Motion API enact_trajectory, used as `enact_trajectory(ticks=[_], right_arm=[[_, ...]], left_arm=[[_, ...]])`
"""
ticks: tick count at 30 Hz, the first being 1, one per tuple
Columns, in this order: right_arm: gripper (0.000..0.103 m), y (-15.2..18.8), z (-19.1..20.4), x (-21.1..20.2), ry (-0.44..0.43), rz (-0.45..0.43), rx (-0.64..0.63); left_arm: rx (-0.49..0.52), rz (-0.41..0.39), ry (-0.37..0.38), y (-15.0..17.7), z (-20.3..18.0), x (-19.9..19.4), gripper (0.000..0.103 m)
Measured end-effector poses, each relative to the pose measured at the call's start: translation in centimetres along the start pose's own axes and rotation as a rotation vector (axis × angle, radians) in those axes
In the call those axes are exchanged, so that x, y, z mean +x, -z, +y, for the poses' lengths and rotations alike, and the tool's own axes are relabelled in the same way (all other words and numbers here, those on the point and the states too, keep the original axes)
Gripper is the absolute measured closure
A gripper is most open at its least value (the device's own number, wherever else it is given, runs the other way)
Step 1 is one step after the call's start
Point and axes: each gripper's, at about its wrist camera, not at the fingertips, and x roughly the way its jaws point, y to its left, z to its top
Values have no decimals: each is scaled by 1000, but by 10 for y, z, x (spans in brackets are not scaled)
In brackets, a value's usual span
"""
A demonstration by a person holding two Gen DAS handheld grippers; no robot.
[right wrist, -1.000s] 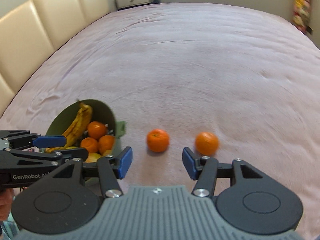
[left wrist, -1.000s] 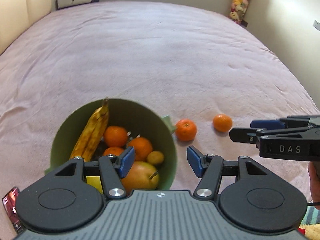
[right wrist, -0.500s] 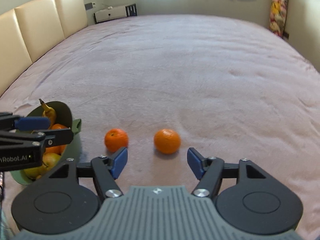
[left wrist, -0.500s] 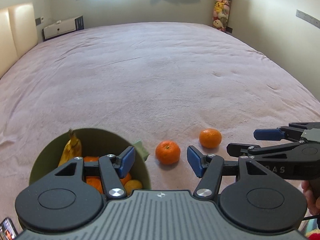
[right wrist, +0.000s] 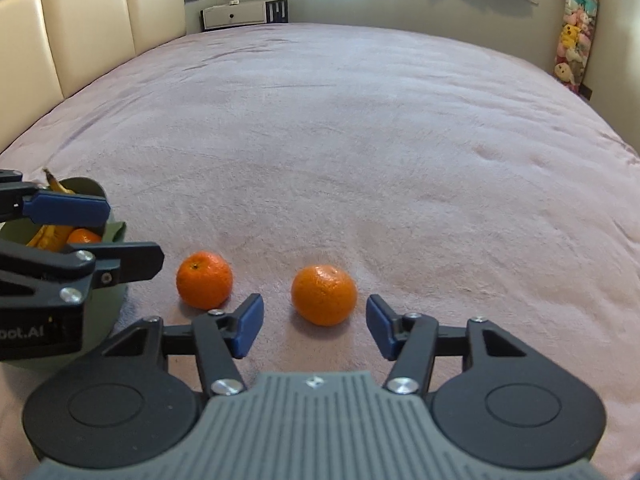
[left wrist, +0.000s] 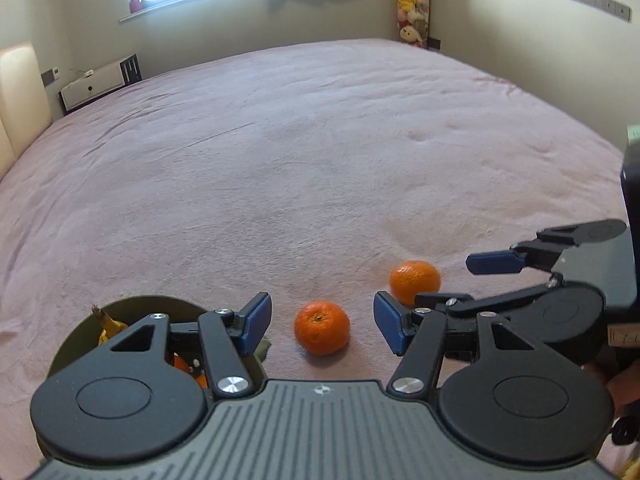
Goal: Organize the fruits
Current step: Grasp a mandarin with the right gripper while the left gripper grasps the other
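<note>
Two tangerines lie on the pink bedspread. The left tangerine (left wrist: 322, 332) (right wrist: 204, 279) sits just ahead of my open, empty left gripper (left wrist: 322, 330), level with its fingertips. The right tangerine (left wrist: 415, 281) (right wrist: 324, 295) sits just ahead of my open, empty right gripper (right wrist: 315, 328). A green bowl (left wrist: 80, 334) (right wrist: 106, 304) at the left holds a banana (right wrist: 50, 232) and more oranges, partly hidden by the left gripper. Each gripper shows in the other's view, the left gripper (right wrist: 100, 236) by the bowl and the right gripper (left wrist: 460, 284) beside the right tangerine.
The wide pink bedspread (left wrist: 300, 160) stretches ahead. A cream padded headboard (right wrist: 80, 28) stands at the left. A white low cabinet (right wrist: 244, 14) and a column of plush toys (left wrist: 414, 16) stand by the far wall under a window.
Both grippers have dropped lower and tilted up from the bowl, drawing close to the tangerines. The left one now faces the left tangerine, the right one the right tangerine. Both stay open.
</note>
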Motion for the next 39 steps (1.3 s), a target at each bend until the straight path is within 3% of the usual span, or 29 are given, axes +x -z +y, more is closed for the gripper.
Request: enact_trajectory(ticks=[4,15,19,27,34,39], right_arm=[[50,-3,-5,16,-5,17,16],[50,-5,-18,44,-34,69,104],[58,-4,-23,49,-47,82,134],[59,-5,-28,47,-53,85,154],[60,-8,-33,40,-21,79,155],[60,-7,-35,42,-25,96,170]], left_arm=[[31,53,-1,0,0,11,36],[70,91,-10,2,-4,27,36],[83,110,-6,2,-7,35,36],[118,162,0,-5,-16,53,37],[209,271,-87,-5,-28,79,40],[241,294,-86,-2,-31,86,41]])
